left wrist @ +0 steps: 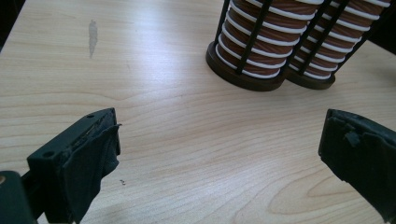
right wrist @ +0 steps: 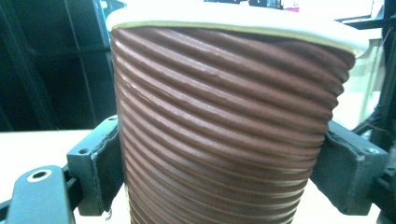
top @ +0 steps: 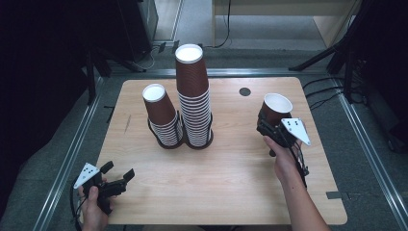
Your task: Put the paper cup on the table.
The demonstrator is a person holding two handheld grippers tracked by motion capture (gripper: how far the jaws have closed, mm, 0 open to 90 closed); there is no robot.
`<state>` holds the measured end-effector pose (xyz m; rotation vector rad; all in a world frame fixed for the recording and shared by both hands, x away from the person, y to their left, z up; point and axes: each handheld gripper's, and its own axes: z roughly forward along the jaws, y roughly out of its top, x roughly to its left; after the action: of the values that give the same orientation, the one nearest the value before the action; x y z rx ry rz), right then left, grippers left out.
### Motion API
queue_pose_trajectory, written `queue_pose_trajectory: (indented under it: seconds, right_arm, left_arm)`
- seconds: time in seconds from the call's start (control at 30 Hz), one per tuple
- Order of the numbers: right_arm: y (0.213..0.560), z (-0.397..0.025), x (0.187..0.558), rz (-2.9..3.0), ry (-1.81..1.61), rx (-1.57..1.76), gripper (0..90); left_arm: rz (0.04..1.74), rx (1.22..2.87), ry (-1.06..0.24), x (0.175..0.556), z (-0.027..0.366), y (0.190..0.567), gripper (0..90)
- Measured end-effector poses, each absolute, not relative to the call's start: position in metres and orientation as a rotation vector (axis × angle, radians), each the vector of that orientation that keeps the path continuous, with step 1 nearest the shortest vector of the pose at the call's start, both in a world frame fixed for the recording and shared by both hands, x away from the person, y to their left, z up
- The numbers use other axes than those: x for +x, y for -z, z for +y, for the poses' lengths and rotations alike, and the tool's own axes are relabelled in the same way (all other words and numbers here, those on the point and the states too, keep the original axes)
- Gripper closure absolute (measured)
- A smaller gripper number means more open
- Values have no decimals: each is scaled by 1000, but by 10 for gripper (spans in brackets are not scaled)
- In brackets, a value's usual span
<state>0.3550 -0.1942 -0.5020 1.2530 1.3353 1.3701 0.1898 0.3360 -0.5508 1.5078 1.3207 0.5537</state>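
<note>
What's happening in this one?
A person works at a wooden table with a tool in each hand. The right tool is shut on a single brown paper cup, mouth up, at the table's right side. The left tool rests open near the front left edge. Two stacks of upside-down cups, a short stack and a tall stack, stand in black holders mid-table.

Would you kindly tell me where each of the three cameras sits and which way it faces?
High view: above the person's side, looking forward and down on the table; both forearms, the left gripper and the right gripper show.
Left gripper view: rides the left gripper, looking across the table at the two cup stacks; its open jaws show.
Right gripper view: rides the right gripper, facing the cup its jaws clamp.
Shared: the high and left gripper views both show the stacks.
</note>
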Motion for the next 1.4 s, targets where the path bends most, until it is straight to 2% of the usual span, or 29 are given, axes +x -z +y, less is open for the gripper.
queue_pose_trajectory:
  seconds: [0.33, 0.77, 1.4]
  right_arm:
    - [522, -178, 381, 1433, -1213, 1263, 137]
    - [537, -181, 403, 1452, -1100, 1337, 132]
    - [541, -177, 400, 1523, -1115, 1320, 126]
  left_arm:
    - [1319, 1513, -541, 191, 335, 552, 0]
    - [1302, 1523, -538, 191, 334, 552, 0]
    - [1282, 1538, -518, 192, 333, 553, 0]
